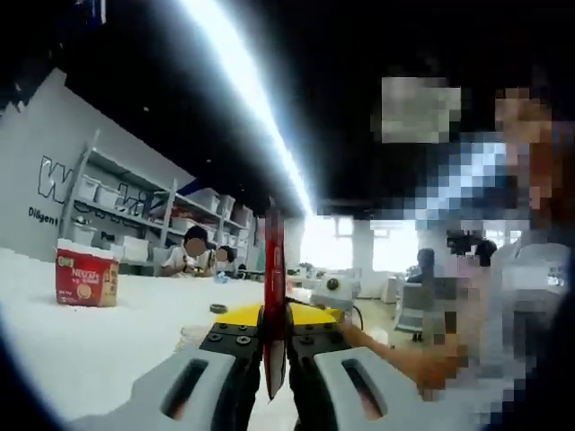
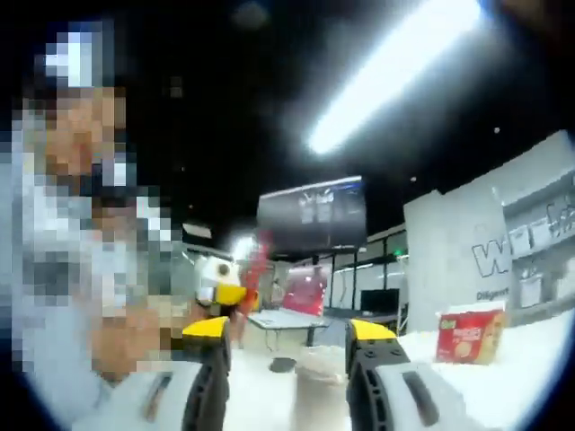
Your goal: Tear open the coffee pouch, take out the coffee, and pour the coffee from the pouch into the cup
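Note:
My left gripper point(image 1: 274, 339) is shut on a red coffee pouch point(image 1: 274, 287), which stands upright and edge-on between the jaws. Just behind it are the yellow tips of my right gripper point(image 1: 314, 314), with a person's hand on it. In the right gripper view that gripper point(image 2: 287, 330) is open, jaws wide apart. A pale cup point(image 2: 316, 386) stands on the white table point(image 2: 530, 359) in the gap between the jaws; I cannot tell whether they touch it. The pouch point(image 2: 258, 265) hangs up at the left, held by the left gripper point(image 2: 220, 289). The cup's rim point(image 1: 191, 334) peeks left of my left jaw.
A red coffee box point(image 1: 86, 278) stands on the white table point(image 1: 81, 350) at the left, and the same box point(image 2: 469, 337) is right of the cup. A small dark lid point(image 2: 281, 365) lies beyond the cup. Shelves and seated people are in the background.

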A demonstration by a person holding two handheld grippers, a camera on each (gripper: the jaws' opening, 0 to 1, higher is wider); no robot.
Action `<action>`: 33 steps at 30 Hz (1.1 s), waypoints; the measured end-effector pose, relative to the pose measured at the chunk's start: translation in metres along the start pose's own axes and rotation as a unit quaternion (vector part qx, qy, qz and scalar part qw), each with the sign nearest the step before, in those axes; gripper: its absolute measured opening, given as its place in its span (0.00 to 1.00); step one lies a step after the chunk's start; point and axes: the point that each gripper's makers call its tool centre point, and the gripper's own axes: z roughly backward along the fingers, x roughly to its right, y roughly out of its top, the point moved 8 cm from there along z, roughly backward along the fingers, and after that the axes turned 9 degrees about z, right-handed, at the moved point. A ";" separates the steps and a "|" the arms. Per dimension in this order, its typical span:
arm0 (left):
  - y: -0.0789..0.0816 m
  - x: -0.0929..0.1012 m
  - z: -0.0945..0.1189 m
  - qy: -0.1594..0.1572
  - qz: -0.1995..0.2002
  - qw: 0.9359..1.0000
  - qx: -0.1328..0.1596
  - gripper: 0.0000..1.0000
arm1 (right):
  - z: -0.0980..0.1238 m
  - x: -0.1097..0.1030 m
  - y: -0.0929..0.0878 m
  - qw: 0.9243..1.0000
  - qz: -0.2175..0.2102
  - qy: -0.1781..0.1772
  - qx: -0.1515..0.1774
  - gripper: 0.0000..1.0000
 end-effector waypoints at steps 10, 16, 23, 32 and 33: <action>-0.019 0.009 -0.027 -0.036 0.035 0.999 0.007 0.12 | -0.041 -0.025 -0.046 0.991 -0.117 0.062 0.002 0.33; -0.023 0.009 -0.030 -0.040 0.032 0.999 -0.005 0.12 | -0.045 -0.025 -0.047 0.986 -0.150 0.064 0.020 0.15; -0.024 0.010 -0.029 -0.040 0.027 0.999 -0.016 0.12 | -0.045 -0.032 -0.041 0.985 -0.156 0.067 0.035 0.13; -0.030 0.013 -0.034 -0.044 0.017 0.998 -0.035 0.12 | -0.039 -0.037 -0.043 0.986 -0.155 0.063 0.017 0.10; -0.030 0.013 -0.034 -0.043 0.017 0.998 -0.036 0.12 | -0.038 -0.036 -0.043 0.986 -0.154 0.062 0.014 0.10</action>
